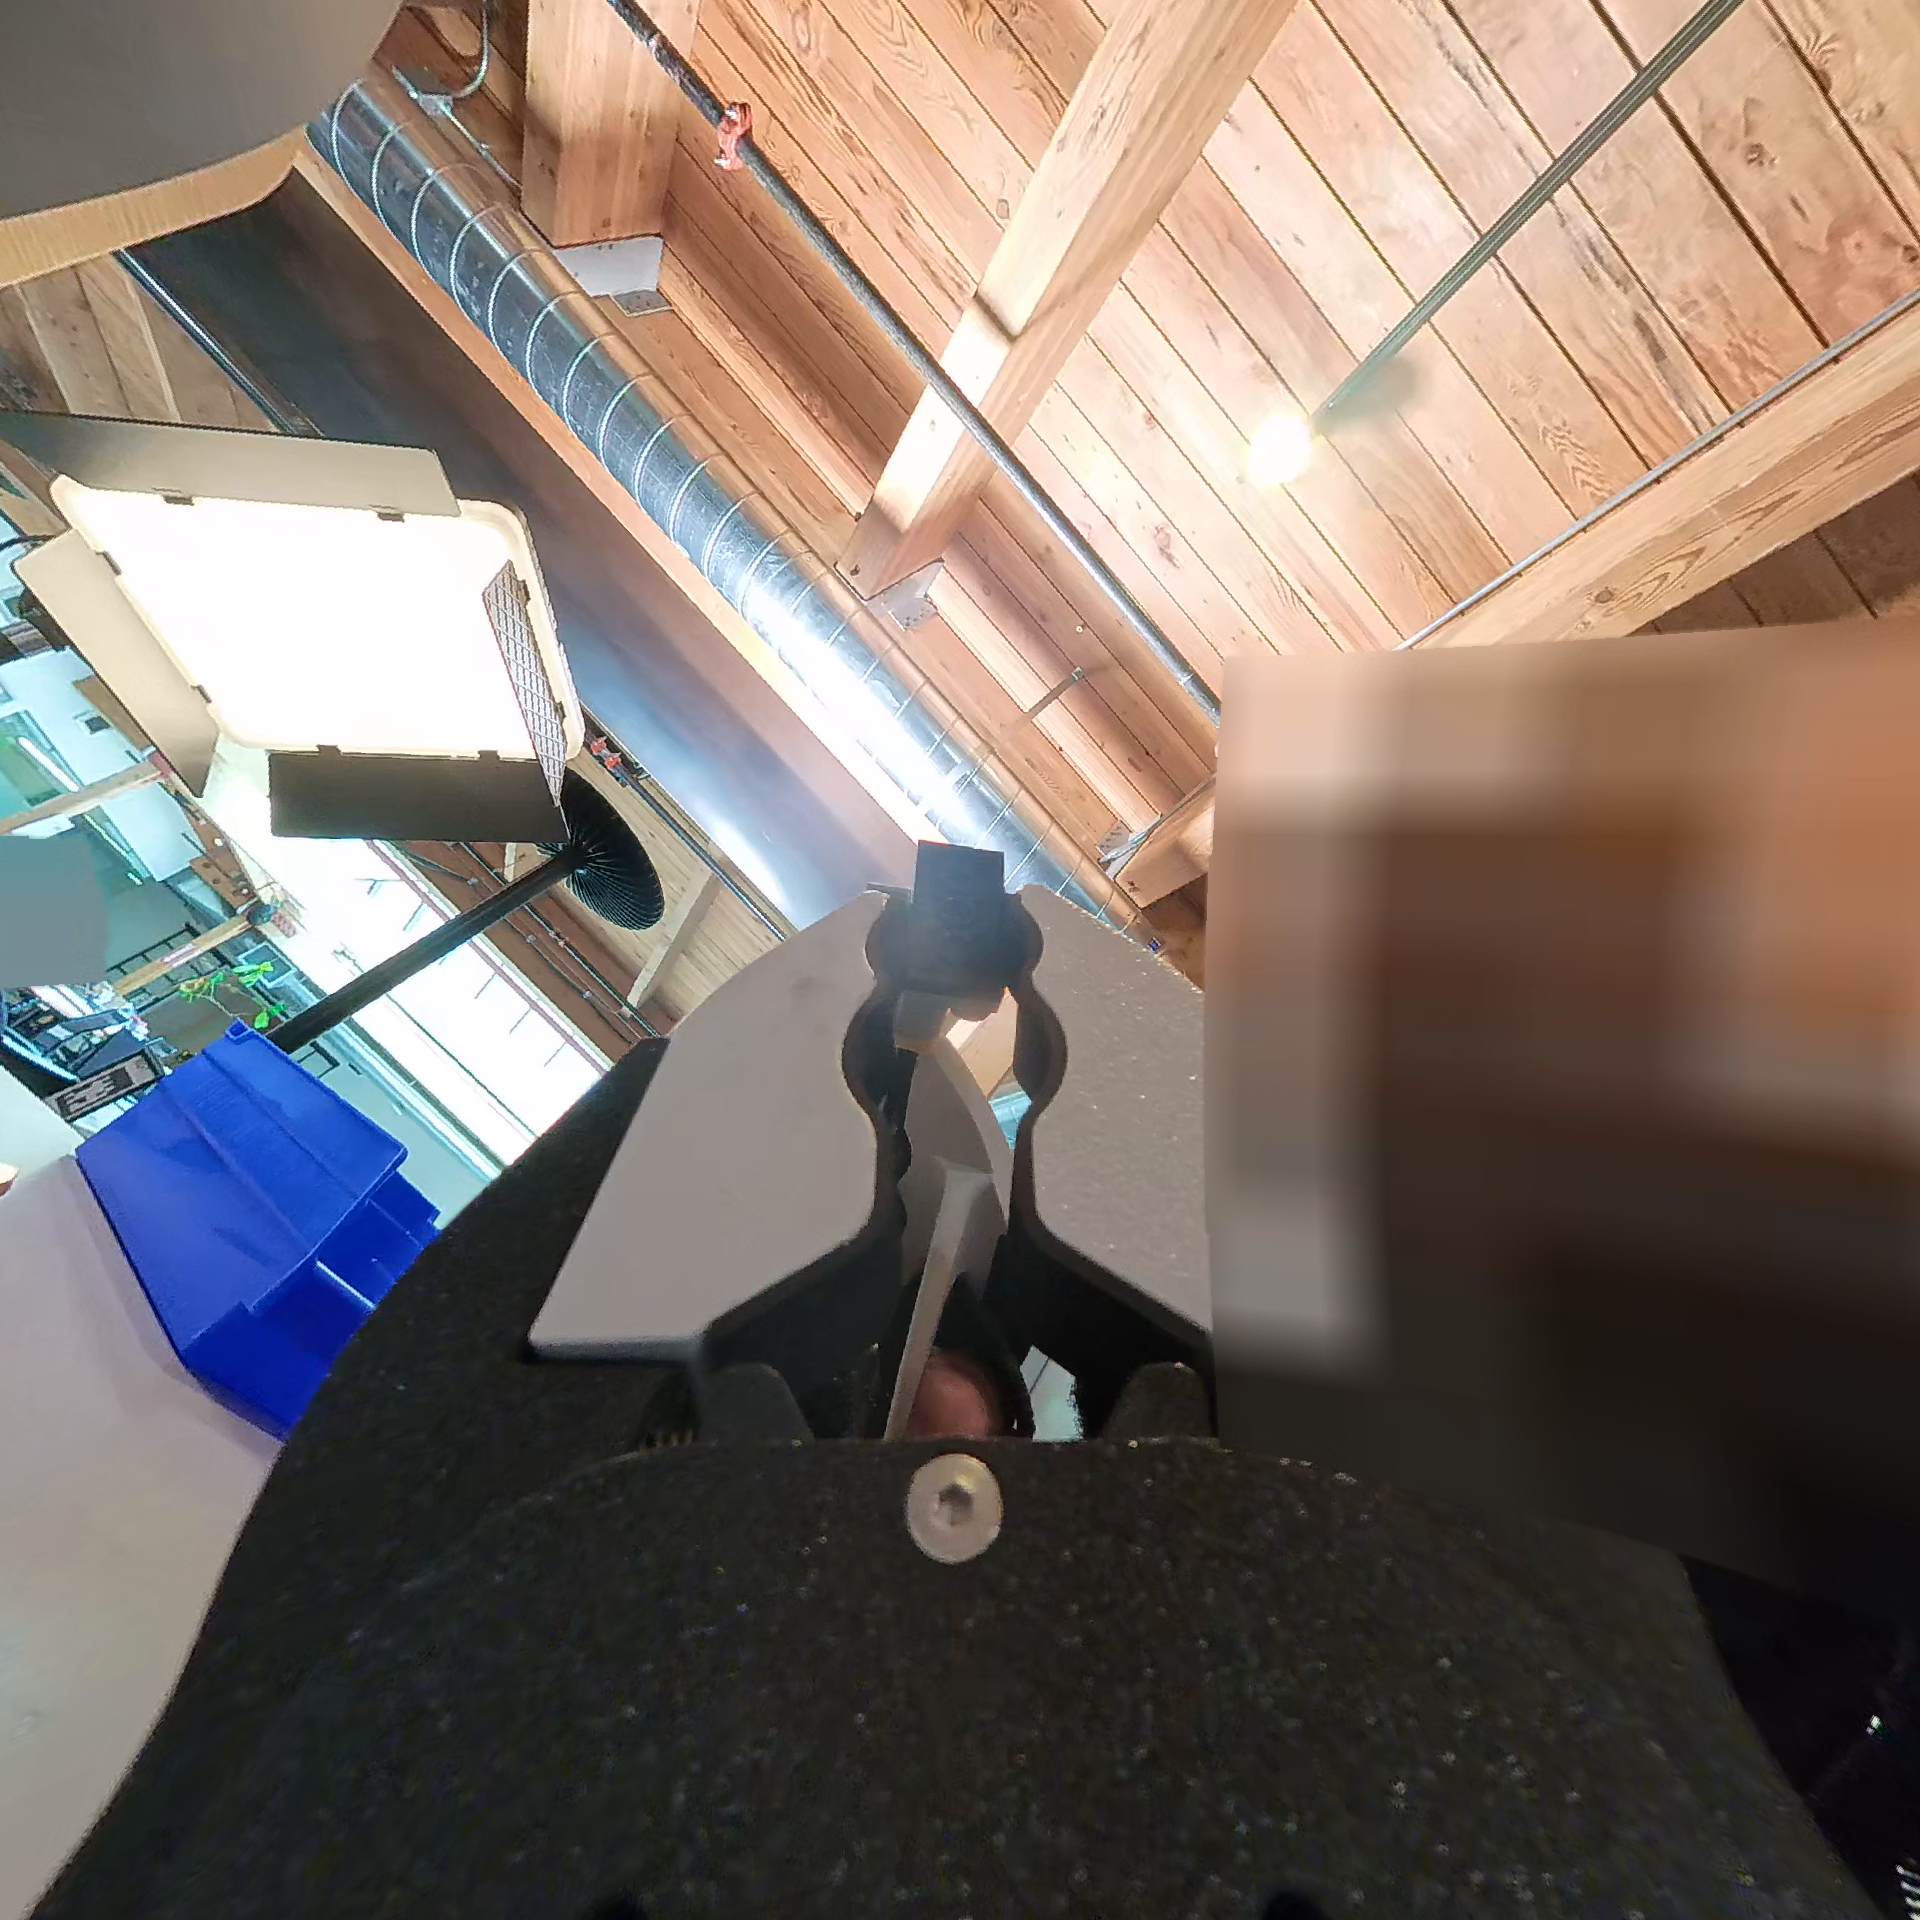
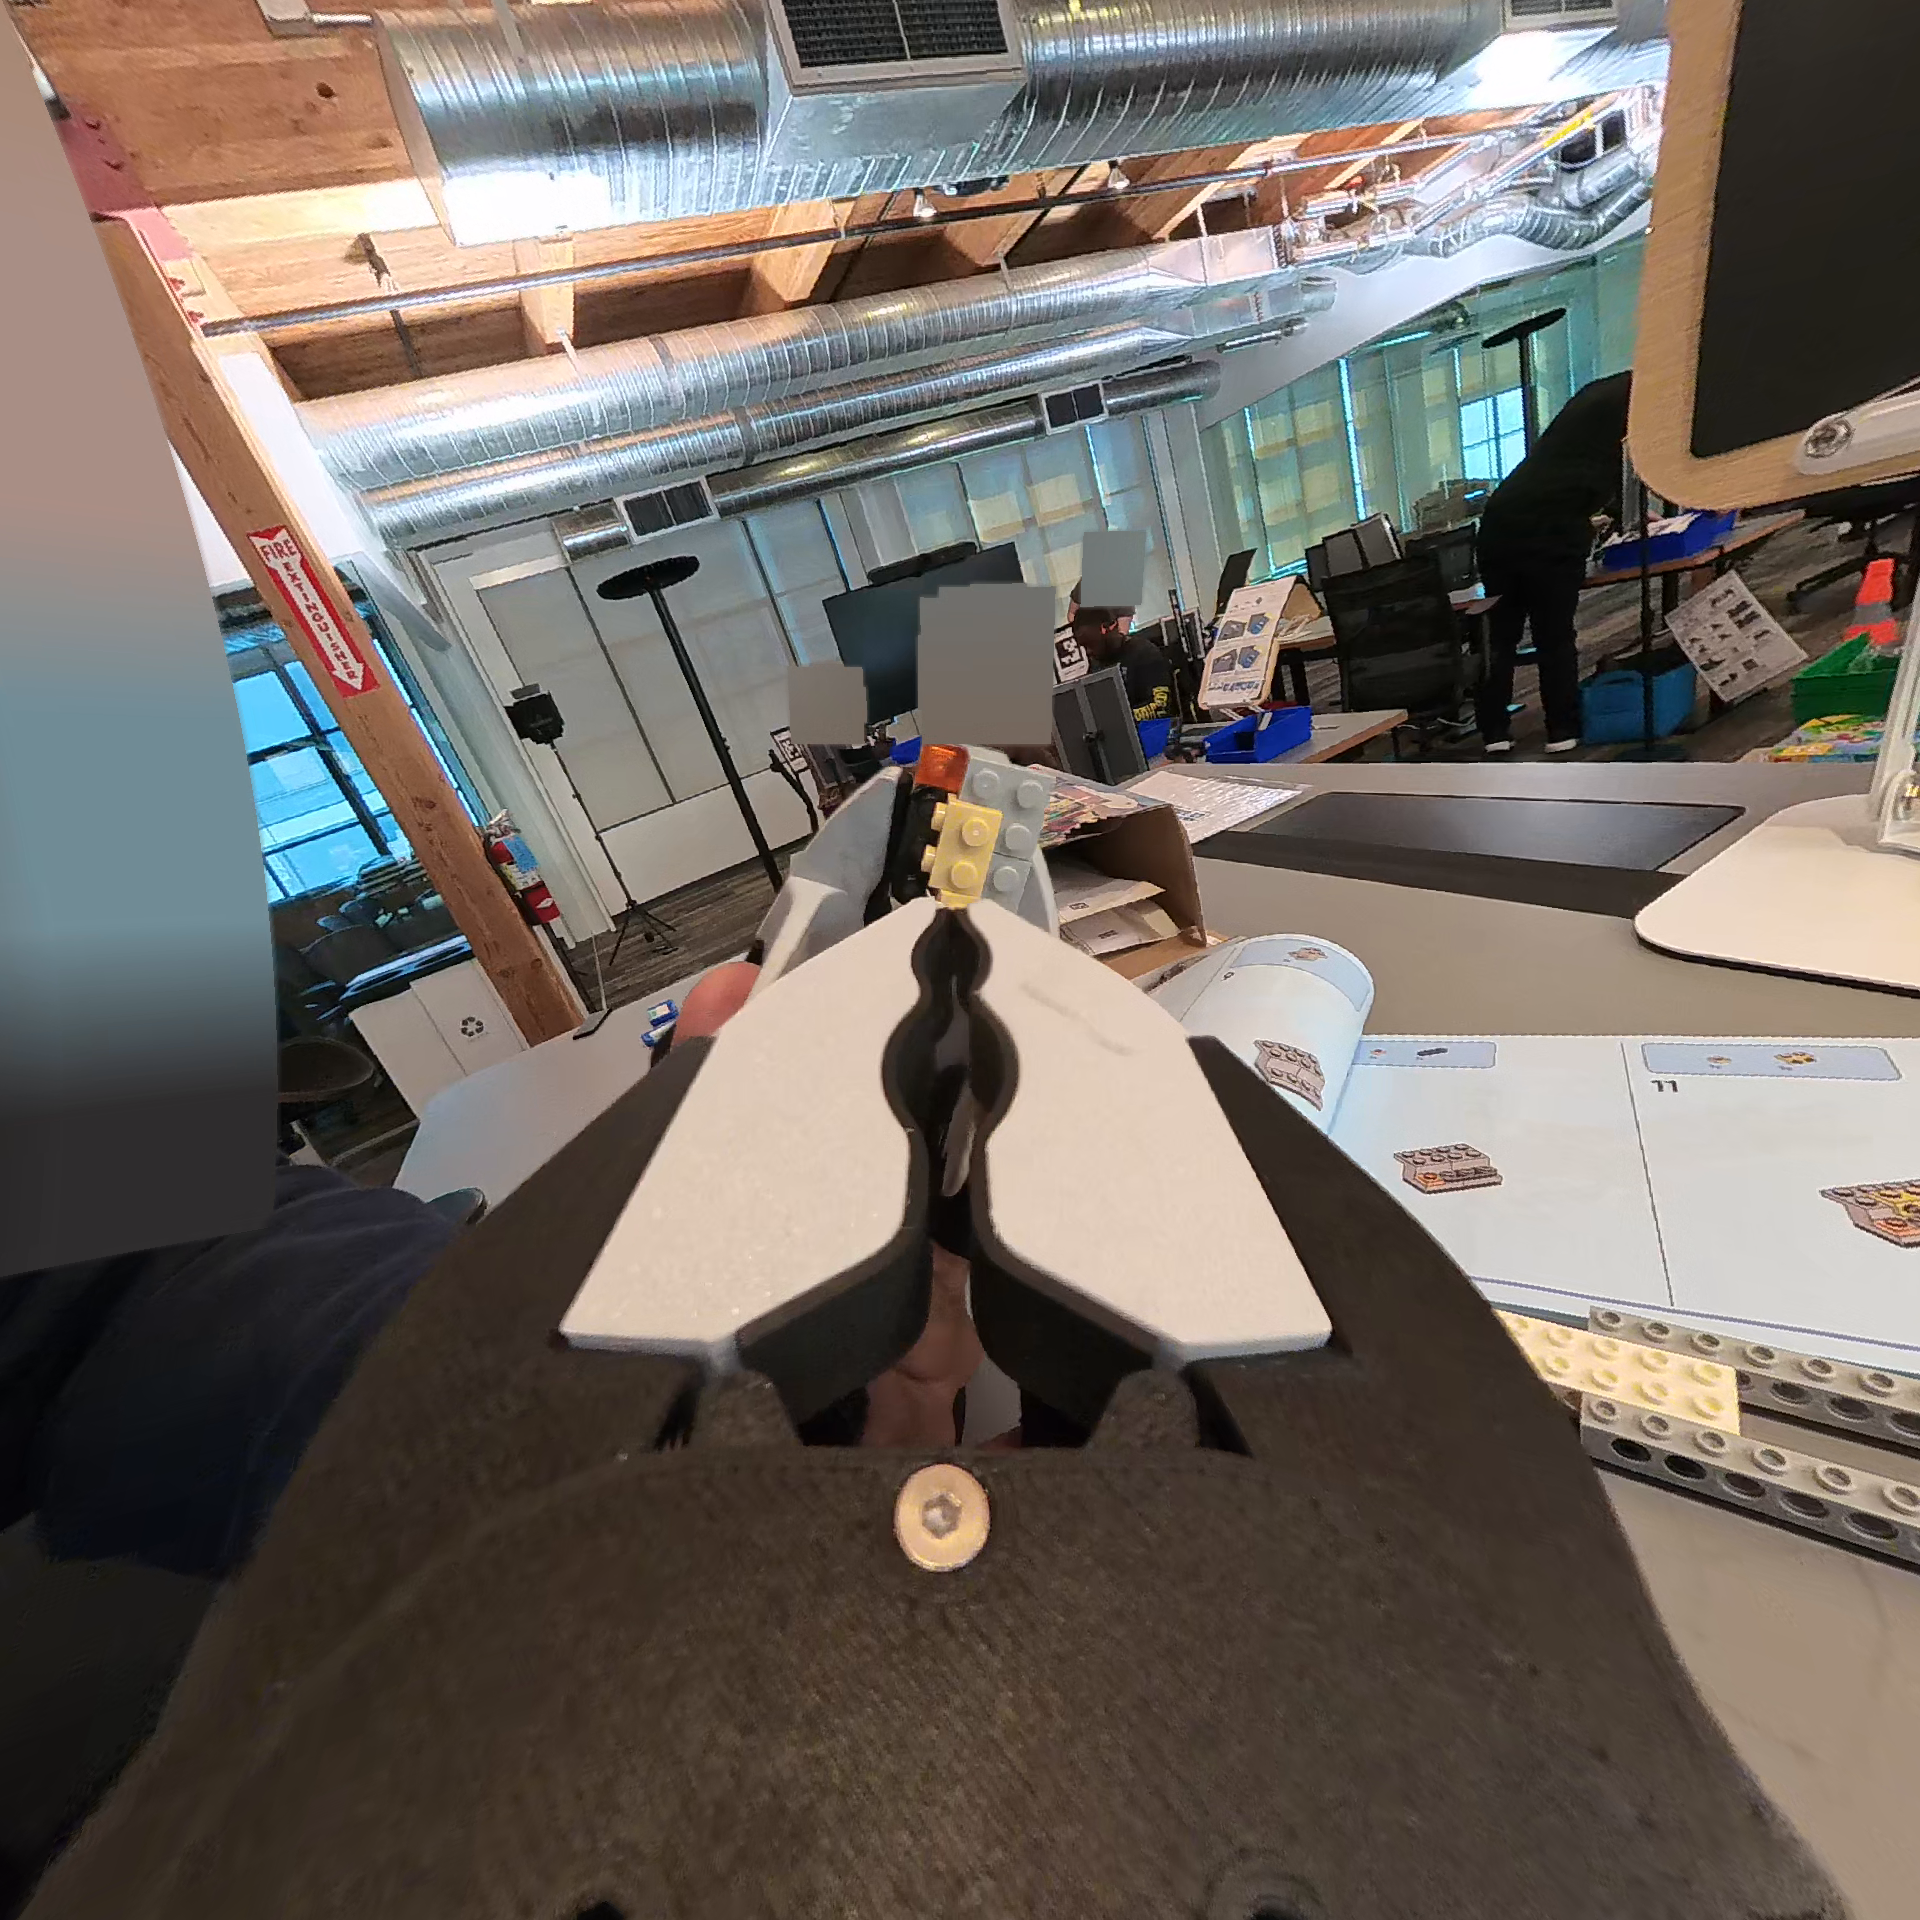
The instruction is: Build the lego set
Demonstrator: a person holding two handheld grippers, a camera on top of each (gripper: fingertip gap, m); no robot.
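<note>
My left gripper [image 1: 954, 920] points up at the ceiling and is shut on a small lego assembly [image 1: 956, 914], which looks dark from below. The right wrist view shows the same assembly [image 2: 997, 831] from the front: a grey brick, a pale yellow plate [image 2: 966, 847] on its face, a black piece and an orange clear piece [image 2: 940, 767] on top, clamped between the left gripper's fingers [image 2: 831, 862]. My right gripper [image 2: 951, 916] is shut. Its tips meet right at the lower end of the yellow plate; nothing shows between the pads.
An open instruction booklet [image 2: 1558, 1164] lies on the grey table to the right. Long grey holed beams with a pale plate [image 2: 1714, 1413] lie in front of it. A cardboard box [image 2: 1143, 862] and a monitor stand [image 2: 1787, 914] are beyond. A blue bin [image 1: 249, 1205] is at the left. Left and right tips are no more than a few centimetres apart.
</note>
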